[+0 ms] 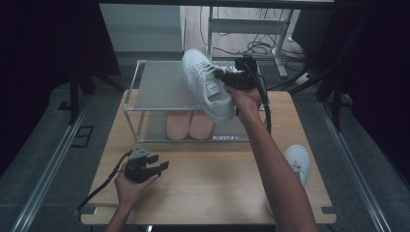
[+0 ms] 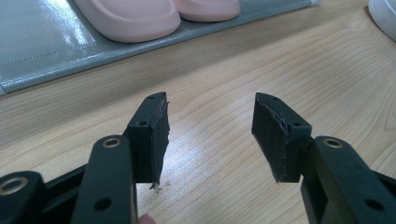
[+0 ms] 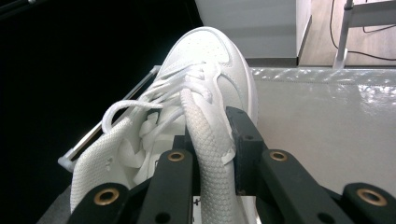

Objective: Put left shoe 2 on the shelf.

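Observation:
A white sneaker (image 1: pixel 205 82) hangs in the air above the grey two-tier shoe rack (image 1: pixel 159 89), toe pointing away. My right gripper (image 1: pixel 231 79) is shut on the collar of that white sneaker (image 3: pixel 205 93); in the right gripper view the jaws pinch the mesh collar wall from both sides. A pair of pink slippers (image 1: pixel 189 124) lies on the rack's lower shelf. A second white sneaker (image 1: pixel 298 162) rests at the table's right edge. My left gripper (image 1: pixel 159 167) is held low over the wooden table (image 1: pixel 208 183), open with nothing between its fingers (image 2: pixel 152 135).
The rack's top shelf (image 3: pixel 327 116) is bare grey fabric to the sneaker's right. Pink slippers (image 2: pixel 140 18) and the lower shelf edge lie just ahead of the left gripper. Dark curtains, cables and a desk frame stand beyond the table.

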